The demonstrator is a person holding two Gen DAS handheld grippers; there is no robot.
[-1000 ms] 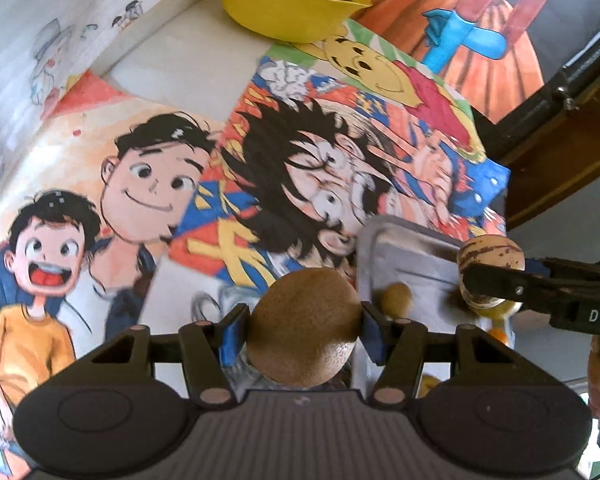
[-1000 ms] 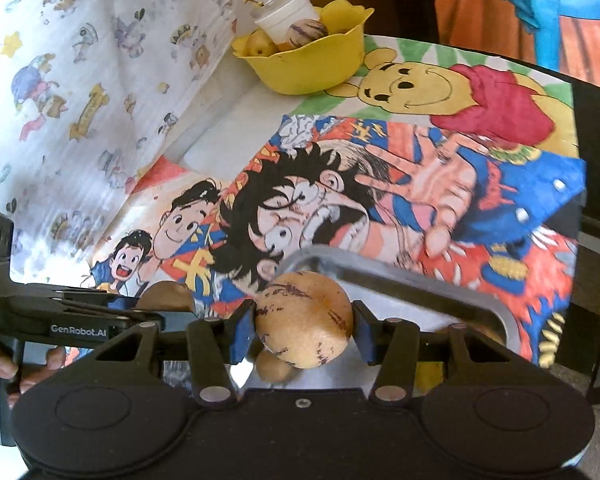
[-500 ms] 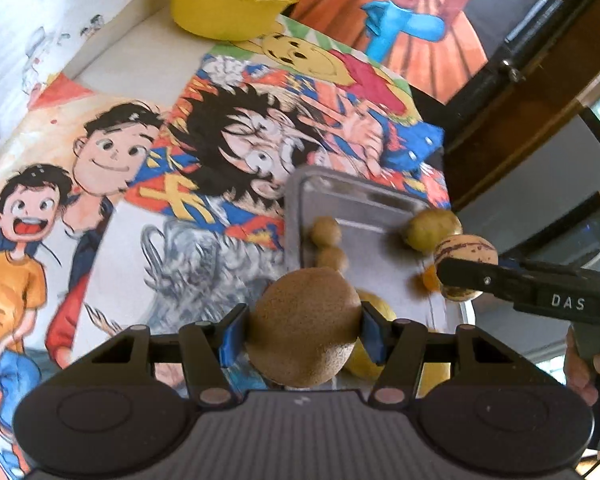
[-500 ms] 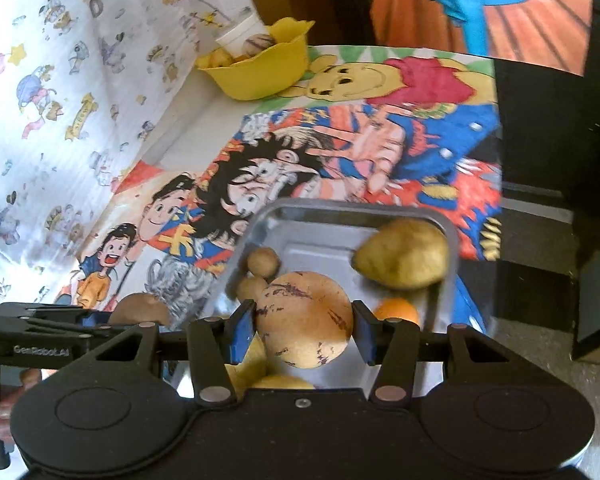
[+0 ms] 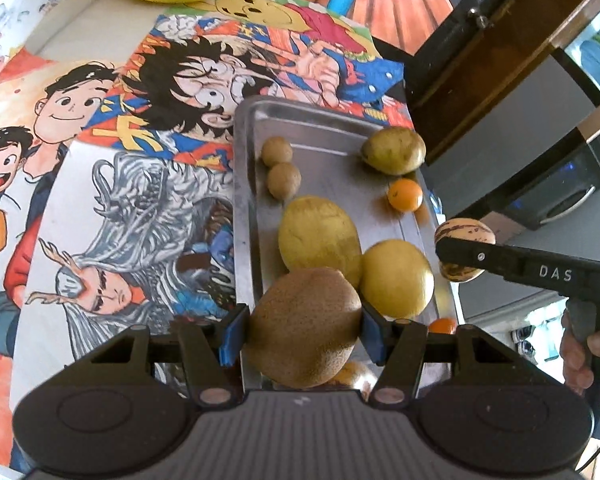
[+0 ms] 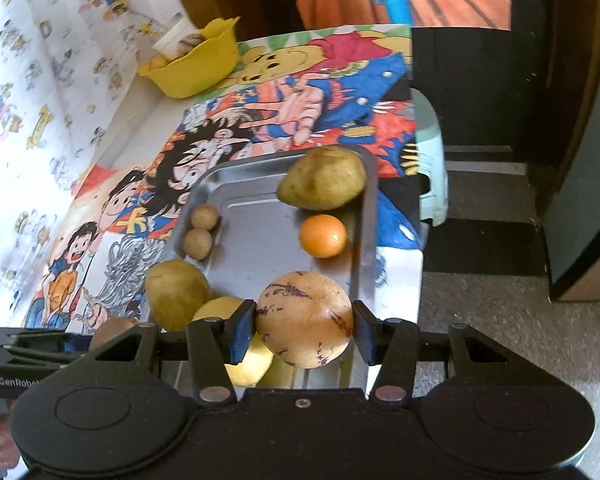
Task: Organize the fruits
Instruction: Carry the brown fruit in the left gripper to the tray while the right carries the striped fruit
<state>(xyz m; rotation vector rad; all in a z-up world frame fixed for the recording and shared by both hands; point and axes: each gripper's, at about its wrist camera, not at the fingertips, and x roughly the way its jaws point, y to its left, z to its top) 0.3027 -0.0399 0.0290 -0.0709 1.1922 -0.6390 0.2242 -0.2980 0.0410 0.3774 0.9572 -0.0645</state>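
Observation:
My left gripper [image 5: 302, 326] is shut on a brown kiwi [image 5: 305, 326], held over the near end of a steel tray [image 5: 300, 120]. My right gripper [image 6: 304, 320] is shut on a tan, purple-streaked round fruit [image 6: 305, 318] above the tray's [image 6: 256, 240] near right corner; the same fruit [image 5: 464, 232] shows at the right in the left wrist view. On the tray lie two small brown balls [image 5: 277, 152], a green-brown mango [image 5: 394, 150], a small orange [image 5: 405, 195] and two yellow fruits [image 5: 318, 234].
A yellow bowl [image 6: 198, 64] holding fruit stands at the table's far end on the cartoon-printed cloth [image 5: 140, 208]. A pale green stool [image 6: 432, 160] and dark furniture lie beyond the table's right edge. A hand [image 5: 580, 352] grips the right tool.
Both grippers have drawn back toward the near end of the table with their fruits, so the whole tray and its fruits have come into view and the yellow bowl lies farther off.

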